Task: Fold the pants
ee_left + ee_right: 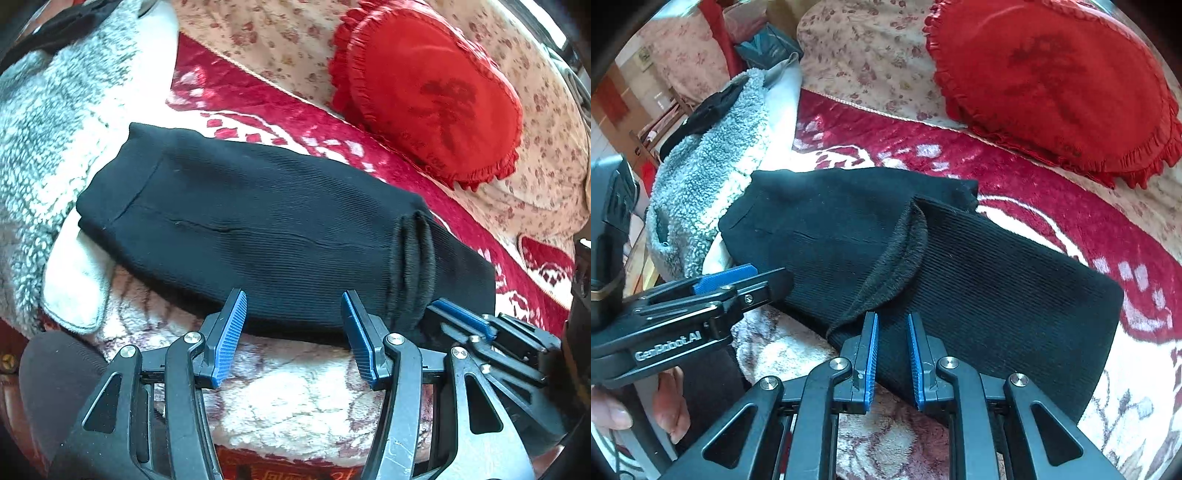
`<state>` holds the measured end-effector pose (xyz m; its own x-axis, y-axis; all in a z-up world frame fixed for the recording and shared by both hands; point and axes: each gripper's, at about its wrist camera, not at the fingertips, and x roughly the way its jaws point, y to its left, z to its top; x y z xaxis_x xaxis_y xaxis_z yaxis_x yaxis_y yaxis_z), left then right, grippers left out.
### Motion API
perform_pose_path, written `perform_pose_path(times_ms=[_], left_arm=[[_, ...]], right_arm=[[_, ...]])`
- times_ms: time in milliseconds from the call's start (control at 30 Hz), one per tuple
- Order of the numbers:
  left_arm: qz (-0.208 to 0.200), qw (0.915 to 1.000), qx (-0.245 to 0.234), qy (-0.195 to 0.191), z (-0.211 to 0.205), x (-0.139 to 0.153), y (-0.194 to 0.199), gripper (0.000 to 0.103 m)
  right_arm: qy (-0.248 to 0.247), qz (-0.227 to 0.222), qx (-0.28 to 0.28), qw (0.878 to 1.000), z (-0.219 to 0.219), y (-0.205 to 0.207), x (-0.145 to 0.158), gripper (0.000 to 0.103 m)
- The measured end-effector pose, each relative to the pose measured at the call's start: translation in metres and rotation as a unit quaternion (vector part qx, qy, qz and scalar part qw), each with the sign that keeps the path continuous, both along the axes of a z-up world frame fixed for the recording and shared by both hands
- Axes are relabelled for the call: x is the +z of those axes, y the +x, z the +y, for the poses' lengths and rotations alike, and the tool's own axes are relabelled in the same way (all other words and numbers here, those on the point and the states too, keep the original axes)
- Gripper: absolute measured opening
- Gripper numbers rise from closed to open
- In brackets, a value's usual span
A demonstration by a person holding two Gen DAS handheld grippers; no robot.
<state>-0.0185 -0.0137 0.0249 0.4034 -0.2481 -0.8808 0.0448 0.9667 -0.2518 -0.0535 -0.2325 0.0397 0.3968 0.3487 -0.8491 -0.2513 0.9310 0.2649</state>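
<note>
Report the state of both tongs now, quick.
Left tongs: open, holding nothing; black pants lie just beyond the tips.
Right tongs: nearly closed at the pants' edge; grip cannot be told.

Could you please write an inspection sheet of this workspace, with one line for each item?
Surface: a red and white plush blanket over a soft seat.
Job's things: black pants, folded over into a long bundle, with a fuzzy inner edge turned out.
Clutter: a grey fleece garment beside the pants; a red frilled cushion behind them.
Grippers: left gripper is open at the near edge of the pants, nothing between its pads; right gripper has a narrow gap over the pants, and no cloth is seen pinched.
Cables: nothing seen.
Surroundings: a flowered cover behind the cushion; a person's hand holds the left gripper.
</note>
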Motion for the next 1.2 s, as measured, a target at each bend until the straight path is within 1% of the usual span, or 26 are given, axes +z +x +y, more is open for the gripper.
perform_pose_path(times_ms=[67, 133, 200, 233, 333, 433, 600, 767, 967, 1067, 1133, 1200], left_arm=[[0.006, 0.9999, 0.009, -0.010, 0.007, 0.000, 0.000, 0.053], [0.012, 0.9996, 0.018, -0.019, 0.015, -0.001, 0.002, 0.053], [0.019, 0.9990, 0.030, -0.029, 0.024, -0.003, 0.003, 0.058], [0.022, 0.9986, 0.036, -0.032, 0.029, -0.004, 0.004, 0.062], [0.026, 0.9981, 0.049, -0.029, 0.038, -0.006, 0.005, 0.062], [0.030, 0.9975, 0.057, -0.029, 0.044, -0.009, 0.005, 0.062], [0.038, 0.9966, 0.064, -0.036, 0.052, -0.014, 0.006, 0.062], [0.037, 0.9954, 0.076, -0.045, 0.063, -0.012, 0.006, 0.062], [0.039, 0.9939, 0.090, -0.051, 0.078, -0.012, 0.008, 0.062], [0.045, 0.9918, 0.100, -0.066, 0.086, -0.014, 0.006, 0.062], [0.050, 0.9903, 0.105, -0.077, 0.091, -0.016, 0.006, 0.066], [0.050, 0.9900, 0.108, -0.076, 0.093, -0.017, 0.006, 0.066]], right_arm=[[0.006, -0.005, 0.001, 1.000, 0.001, 0.004, 0.006, 0.016], [0.009, -0.013, 0.005, 1.000, 0.006, 0.010, 0.013, 0.020], [0.013, -0.019, 0.009, 1.000, 0.012, 0.018, 0.017, 0.029], [0.017, -0.021, 0.013, 1.000, 0.016, 0.023, 0.018, 0.029], [0.034, -0.016, 0.020, 0.999, 0.028, 0.035, 0.018, 0.030], [0.038, -0.011, 0.028, 0.999, 0.039, 0.042, 0.016, 0.030], [0.028, -0.007, 0.039, 0.999, 0.053, 0.048, 0.012, 0.032], [-0.004, -0.010, 0.032, 0.999, 0.058, 0.052, 0.007, 0.032], [-0.009, -0.007, 0.035, 0.999, 0.059, 0.056, 0.004, 0.032], [-0.008, -0.007, 0.040, 0.999, 0.061, 0.058, 0.004, 0.032], [-0.009, -0.008, 0.042, 0.999, 0.064, 0.060, 0.005, 0.032], [-0.010, -0.008, 0.043, 0.999, 0.066, 0.063, 0.004, 0.034]])
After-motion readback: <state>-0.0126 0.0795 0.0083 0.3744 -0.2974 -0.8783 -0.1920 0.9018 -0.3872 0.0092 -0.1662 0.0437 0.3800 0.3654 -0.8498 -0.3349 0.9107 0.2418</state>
